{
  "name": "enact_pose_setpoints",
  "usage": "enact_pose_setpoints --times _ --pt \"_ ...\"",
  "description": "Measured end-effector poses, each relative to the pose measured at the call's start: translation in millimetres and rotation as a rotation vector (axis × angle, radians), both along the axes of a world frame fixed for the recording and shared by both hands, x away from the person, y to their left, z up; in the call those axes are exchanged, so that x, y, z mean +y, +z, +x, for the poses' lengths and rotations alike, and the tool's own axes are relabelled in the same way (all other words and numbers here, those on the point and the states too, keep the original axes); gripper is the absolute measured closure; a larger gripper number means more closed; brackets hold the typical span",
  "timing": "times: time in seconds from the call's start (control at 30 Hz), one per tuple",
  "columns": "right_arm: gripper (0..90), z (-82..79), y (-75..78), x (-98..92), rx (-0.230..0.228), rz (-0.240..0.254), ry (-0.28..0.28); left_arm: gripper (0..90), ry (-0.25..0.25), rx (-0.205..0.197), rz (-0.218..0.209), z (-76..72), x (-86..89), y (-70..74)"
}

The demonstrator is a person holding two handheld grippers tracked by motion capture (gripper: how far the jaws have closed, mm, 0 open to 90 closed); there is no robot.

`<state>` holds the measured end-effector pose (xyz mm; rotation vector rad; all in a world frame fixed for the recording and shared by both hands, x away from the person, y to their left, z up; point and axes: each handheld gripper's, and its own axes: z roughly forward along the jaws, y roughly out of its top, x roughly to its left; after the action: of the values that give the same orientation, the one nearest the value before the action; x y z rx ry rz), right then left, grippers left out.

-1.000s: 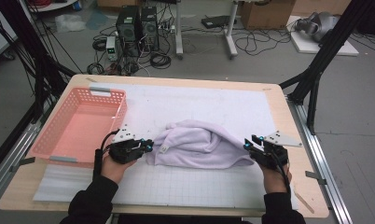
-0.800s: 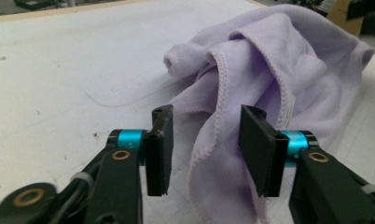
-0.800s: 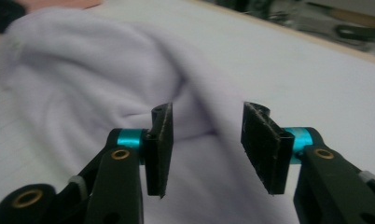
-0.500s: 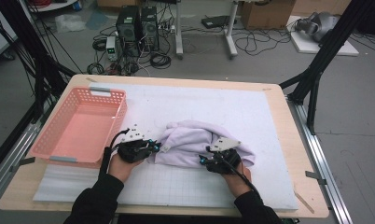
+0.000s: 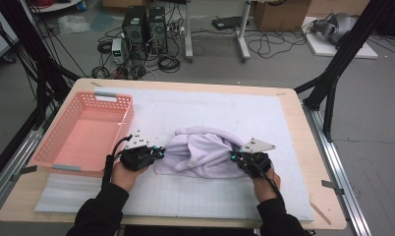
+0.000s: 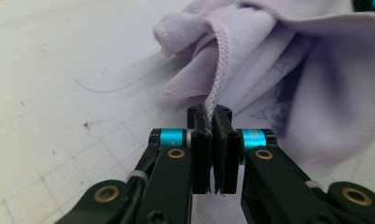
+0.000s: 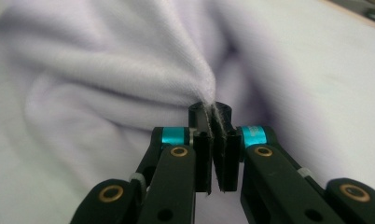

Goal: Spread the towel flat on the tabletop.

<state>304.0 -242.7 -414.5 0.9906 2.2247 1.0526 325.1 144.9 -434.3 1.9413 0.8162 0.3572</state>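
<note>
A pale lilac garment (image 5: 201, 150) lies bunched on the white mat (image 5: 225, 113) near the table's front. My left gripper (image 5: 158, 153) is at the garment's left end, shut on a stitched hem of the lilac garment (image 6: 251, 60) in the left gripper view, where the pinch shows at the left gripper (image 6: 212, 116). My right gripper (image 5: 233, 156) is at the garment's right end. In the right gripper view the right gripper (image 7: 210, 112) is shut on a fold of the lilac garment (image 7: 129, 60).
A pink plastic basket (image 5: 48, 147) stands empty at the left of the table. The wooden table edge (image 5: 328, 216) runs close on the right. Computers and cables lie on the floor beyond the table's far side.
My right gripper went left onto the garment, took a fold, and has since drawn back a little to the right with it. The left gripper stays shut at the left end.
</note>
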Motion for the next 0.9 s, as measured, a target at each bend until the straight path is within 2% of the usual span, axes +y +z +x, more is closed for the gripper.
enact_pose_setpoints --times 0.03,0.07,0.1,0.13,0.17,0.2,0.23,0.27,0.3,0.37,0.43,0.57,0.63,0.67,0.73,0.77,0.83,0.9 --pt "87.7 0.0 0.0 0.0 0.000 0.000 0.000 86.5 0.000 0.000 0.000 0.0 0.0 0.0" --pt "87.7 0.0 2.0 -16.5 0.001 0.008 -0.055 86.5 0.005 0.003 0.006 0.0 0.0 -0.1" --pt "87.7 -0.4 2.7 -24.0 0.001 0.007 -0.082 86.4 0.007 0.001 0.011 0.1 0.3 -0.1" --pt "87.7 -0.6 3.3 -31.2 0.000 0.007 -0.107 86.4 0.007 0.001 0.011 0.1 0.3 -0.1" --pt "87.7 -0.6 3.3 -31.2 0.000 0.007 -0.107 86.4 0.014 0.003 0.011 0.0 0.6 0.1" --pt "87.8 -0.8 4.9 -43.9 -0.002 0.014 -0.158 86.4 0.019 0.003 0.010 0.3 1.0 -0.1" --pt "87.8 0.1 5.3 -50.0 -0.007 0.003 -0.181 86.4 0.028 0.005 0.014 0.6 1.8 -0.1" --pt "87.8 0.1 5.3 -50.0 -0.007 0.003 -0.181 86.4 0.033 0.006 0.014 0.9 3.0 -0.3" --pt "87.8 1.2 5.2 -60.5 0.001 -0.005 -0.235 86.4 0.037 0.009 0.015 0.8 3.9 -0.3" --pt "87.9 2.6 4.6 -72.9 0.005 -0.020 -0.293 86.5 0.048 0.010 0.021 0.8 4.9 -0.2" --pt "87.8 2.7 3.5 -87.4 0.019 -0.008 -0.359 86.5 0.064 0.013 0.037 0.7 6.7 -0.3" --pt "87.8 -1.4 0.2 -114.5 0.040 0.008 -0.465 86.4 0.084 0.031 0.032 1.6 11.2 -0.9" --pt "86.8 -4.0 0.6 -119.6 0.037 0.043 -0.448 85.7 0.086 0.036 0.033 1.2 10.5 -0.6" --pt "85.3 -5.6 2.8 -118.8 0.031 0.058 -0.434 82.4 0.093 0.032 0.027 0.9 9.6 -0.1" --pt "72.6 -8.3 10.1 -114.4 -0.007 0.079 -0.416 63.0 0.104 0.018 -0.005 0.0 8.6 3.1" --pt "68.1 -9.8 17.4 -110.1 -0.033 0.109 -0.404 55.2 0.107 0.011 -0.026 -0.7 7.7 5.7" --pt "59.4 -9.9 28.8 -99.0 -0.064 0.155 -0.335 45.4 0.088 -0.005 -0.072 -1.8 4.6 10.7" --pt "50.7 -7.0 36.4 -80.2 -0.075 0.156 -0.250 42.8 0.046 -0.013 -0.078 -2.5 -2.1 13.7"
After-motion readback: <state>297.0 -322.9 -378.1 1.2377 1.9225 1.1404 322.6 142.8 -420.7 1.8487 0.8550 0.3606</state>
